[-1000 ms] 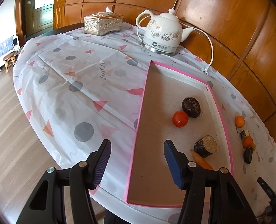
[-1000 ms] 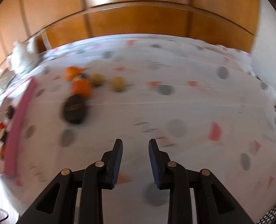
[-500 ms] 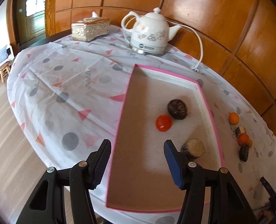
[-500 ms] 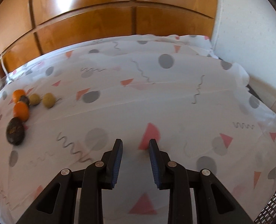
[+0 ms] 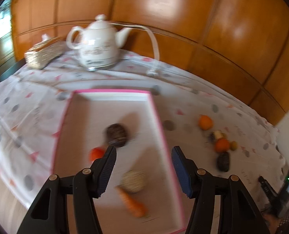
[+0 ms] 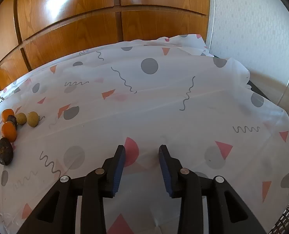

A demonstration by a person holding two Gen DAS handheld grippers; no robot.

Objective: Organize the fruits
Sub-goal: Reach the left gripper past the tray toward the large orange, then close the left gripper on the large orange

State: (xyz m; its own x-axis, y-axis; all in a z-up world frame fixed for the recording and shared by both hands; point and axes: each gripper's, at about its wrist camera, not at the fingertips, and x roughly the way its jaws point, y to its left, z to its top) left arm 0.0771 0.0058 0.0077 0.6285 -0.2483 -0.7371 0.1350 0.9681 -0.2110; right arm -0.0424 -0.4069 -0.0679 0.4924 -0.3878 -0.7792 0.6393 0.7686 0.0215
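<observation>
A pink-rimmed tray (image 5: pixel 158 117) lies on the patterned cloth. In it sit a dark round fruit (image 5: pixel 116 134), a red tomato (image 5: pixel 96 153), a speckled brown fruit (image 5: pixel 133 181) and a carrot (image 5: pixel 132 204). My left gripper (image 5: pixel 142 152) hangs open above the tray's right half, empty. To the tray's right lie loose fruits: an orange (image 5: pixel 204 121), another orange (image 5: pixel 221 145) and a dark fruit (image 5: pixel 223 161). The right wrist view shows the same cluster at far left: oranges (image 6: pixel 8 132), a dark fruit (image 6: pixel 4 154), two yellowish ones (image 6: pixel 32 118). My right gripper (image 6: pixel 141 152) is opening, with nothing between its fingers.
A white teapot (image 5: pixel 99 44) with its cord and a silver tissue box (image 5: pixel 44 52) stand at the back of the table. Wooden wall panels close off the far side. A dark device (image 5: pixel 286 191) sits at the table's right edge.
The left gripper has swung right across the tray and the view has blurred. The right gripper has panned right away from the fruit cluster and its fingers have spread wider.
</observation>
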